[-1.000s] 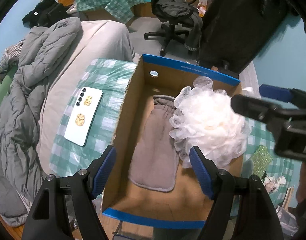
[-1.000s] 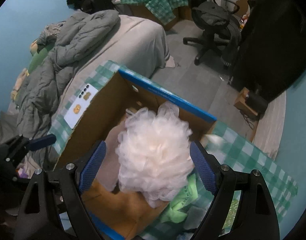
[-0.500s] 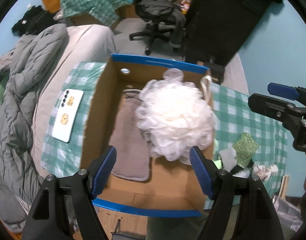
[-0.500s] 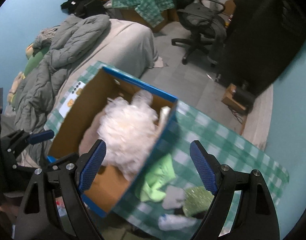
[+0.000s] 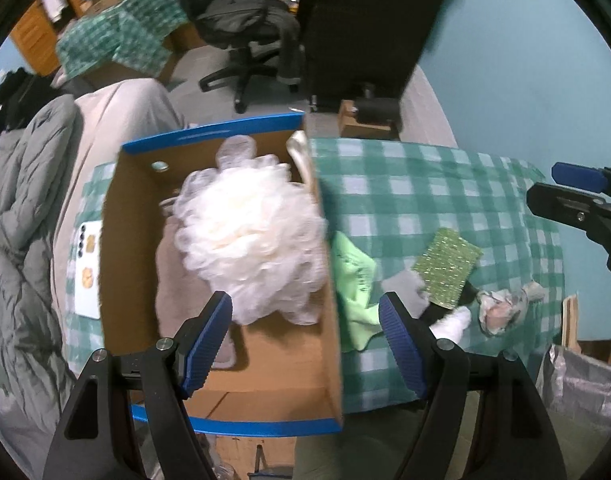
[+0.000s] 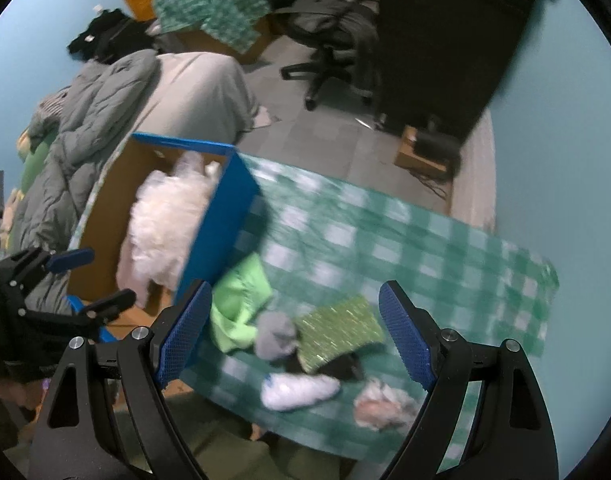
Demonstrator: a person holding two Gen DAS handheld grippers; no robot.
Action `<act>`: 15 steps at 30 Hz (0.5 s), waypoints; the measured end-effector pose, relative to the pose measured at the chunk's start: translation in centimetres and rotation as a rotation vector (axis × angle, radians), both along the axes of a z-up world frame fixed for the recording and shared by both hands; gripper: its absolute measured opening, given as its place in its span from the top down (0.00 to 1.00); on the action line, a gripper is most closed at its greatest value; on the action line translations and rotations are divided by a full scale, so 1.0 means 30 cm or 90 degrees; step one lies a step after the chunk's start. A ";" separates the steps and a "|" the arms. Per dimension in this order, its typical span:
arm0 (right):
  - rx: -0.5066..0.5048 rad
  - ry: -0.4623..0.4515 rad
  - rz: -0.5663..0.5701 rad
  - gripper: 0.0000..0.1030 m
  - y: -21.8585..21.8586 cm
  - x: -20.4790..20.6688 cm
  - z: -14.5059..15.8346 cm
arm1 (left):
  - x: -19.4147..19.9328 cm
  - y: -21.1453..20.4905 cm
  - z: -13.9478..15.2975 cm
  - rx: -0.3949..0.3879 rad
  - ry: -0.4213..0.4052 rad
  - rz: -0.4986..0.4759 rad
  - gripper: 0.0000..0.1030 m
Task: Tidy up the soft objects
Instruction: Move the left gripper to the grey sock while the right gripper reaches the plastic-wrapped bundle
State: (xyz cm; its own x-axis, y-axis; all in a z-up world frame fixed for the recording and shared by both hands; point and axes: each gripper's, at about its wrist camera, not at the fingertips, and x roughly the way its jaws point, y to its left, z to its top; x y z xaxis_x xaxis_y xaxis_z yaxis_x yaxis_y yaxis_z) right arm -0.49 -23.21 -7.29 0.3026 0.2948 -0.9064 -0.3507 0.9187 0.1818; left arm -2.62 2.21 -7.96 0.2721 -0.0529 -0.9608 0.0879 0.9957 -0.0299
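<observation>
We see pale blue painted walls [image 5: 505, 60] around a grey tiled floor [image 6: 289, 92]. Our landmark, a black swivel office chair [image 5: 249, 36], stands on it; right of the chair rises a tall dark cabinet [image 6: 445, 32], left of it lies a bed with a grey quilted duvet [image 6: 89, 92].

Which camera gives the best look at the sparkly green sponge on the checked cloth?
The left wrist view: the sparkly green sponge is sharp there. The right wrist view shows it blurred, between the open right gripper fingers.
</observation>
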 end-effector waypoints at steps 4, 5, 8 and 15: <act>-0.007 0.010 -0.040 0.17 -0.116 -0.021 -0.017 | 0.007 -0.067 -0.007 -0.002 0.004 -0.030 0.24; -0.008 0.011 -0.046 0.17 -0.135 -0.024 -0.018 | 0.009 -0.086 -0.010 -0.002 0.005 -0.038 0.23; -0.014 0.016 -0.071 0.17 -0.205 -0.038 -0.025 | 0.011 -0.138 -0.024 -0.006 0.011 -0.061 0.23; -0.024 0.038 -0.123 0.17 -0.354 -0.073 -0.066 | 0.018 -0.235 -0.067 -0.004 0.030 -0.101 0.22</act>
State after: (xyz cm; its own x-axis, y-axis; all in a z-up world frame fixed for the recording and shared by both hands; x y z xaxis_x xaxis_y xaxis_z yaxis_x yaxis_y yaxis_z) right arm -2.67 -33.82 -9.26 0.2957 0.2027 -0.9335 -0.1572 0.9742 0.1618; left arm -2.08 -4.85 -9.96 0.2150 -0.0969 -0.9718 0.2418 0.9694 -0.0431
